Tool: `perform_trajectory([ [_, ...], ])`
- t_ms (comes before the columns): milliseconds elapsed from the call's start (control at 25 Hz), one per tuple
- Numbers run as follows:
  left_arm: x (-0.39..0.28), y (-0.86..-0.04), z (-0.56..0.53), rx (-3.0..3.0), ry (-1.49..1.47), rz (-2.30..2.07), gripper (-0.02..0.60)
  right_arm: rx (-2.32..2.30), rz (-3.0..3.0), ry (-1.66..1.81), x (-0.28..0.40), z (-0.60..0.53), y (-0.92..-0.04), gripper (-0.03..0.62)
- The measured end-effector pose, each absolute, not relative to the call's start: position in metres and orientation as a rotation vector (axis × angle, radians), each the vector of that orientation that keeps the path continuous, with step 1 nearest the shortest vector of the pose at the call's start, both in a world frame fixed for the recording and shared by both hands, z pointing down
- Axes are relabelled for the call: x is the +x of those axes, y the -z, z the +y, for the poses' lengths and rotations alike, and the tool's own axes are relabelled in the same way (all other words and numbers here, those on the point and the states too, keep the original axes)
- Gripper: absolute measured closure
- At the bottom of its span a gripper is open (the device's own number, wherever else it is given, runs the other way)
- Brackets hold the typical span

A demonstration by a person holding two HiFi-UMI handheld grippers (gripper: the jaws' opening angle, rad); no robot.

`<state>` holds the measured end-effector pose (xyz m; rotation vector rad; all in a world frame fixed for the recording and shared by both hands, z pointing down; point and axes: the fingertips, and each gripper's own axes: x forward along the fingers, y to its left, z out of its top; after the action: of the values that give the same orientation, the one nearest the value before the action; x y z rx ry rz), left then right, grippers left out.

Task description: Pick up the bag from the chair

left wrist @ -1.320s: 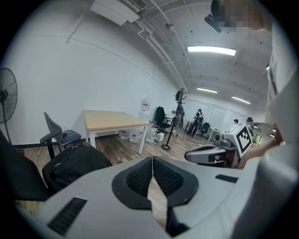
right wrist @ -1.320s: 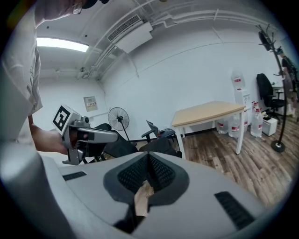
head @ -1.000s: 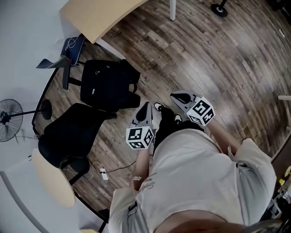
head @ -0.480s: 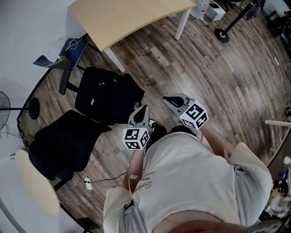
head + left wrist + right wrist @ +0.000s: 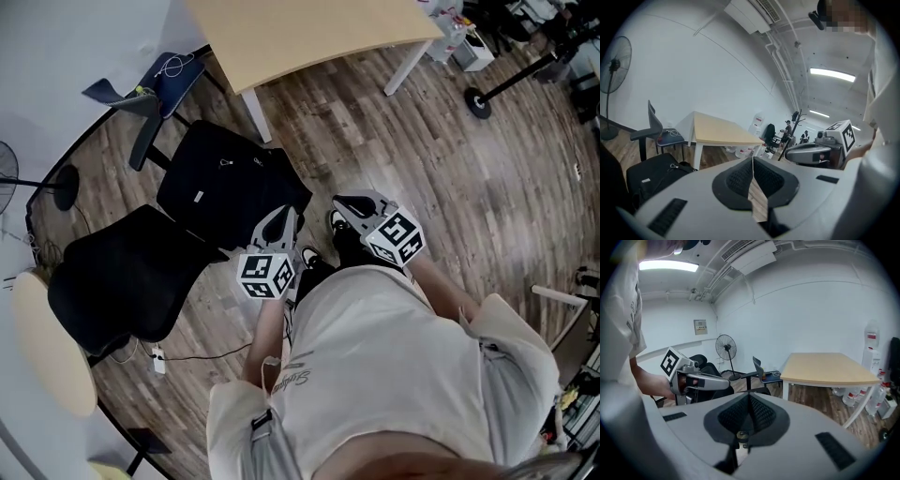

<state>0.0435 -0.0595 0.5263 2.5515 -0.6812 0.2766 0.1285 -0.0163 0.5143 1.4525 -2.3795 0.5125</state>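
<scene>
Near the bag [image 5: 230, 187], left tool [image 5: 284, 218] and right tool [image 5: 345, 206] held forward side by side, both closed.

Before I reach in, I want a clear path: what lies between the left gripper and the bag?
Nothing. In the head view the left gripper, jaws shut, hangs right beside the black bag, with no object between them.

Bright ceiling strips [image 5: 832, 73] light the room evenly, leaving a pale sheen on the wood floor [image 5: 487, 178]; both gripper views bend toward dark rims, shadows seemingly soft.
</scene>
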Motion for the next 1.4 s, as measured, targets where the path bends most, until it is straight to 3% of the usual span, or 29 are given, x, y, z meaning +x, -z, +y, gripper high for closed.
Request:
perform_trajectory([
  [880,-0.022,-0.535,-0.128,2.156,-0.360,-1.465,0.566,0.816,-2.643,-0.439,0.119,-0.175,-0.557,0.599],
  [1400,-0.055,-0.593,-0.080,2.000,-0.411,-1.496,0.566,0.574,-2.537,-0.431,0.102,-0.165,-0.612,0.599],
])
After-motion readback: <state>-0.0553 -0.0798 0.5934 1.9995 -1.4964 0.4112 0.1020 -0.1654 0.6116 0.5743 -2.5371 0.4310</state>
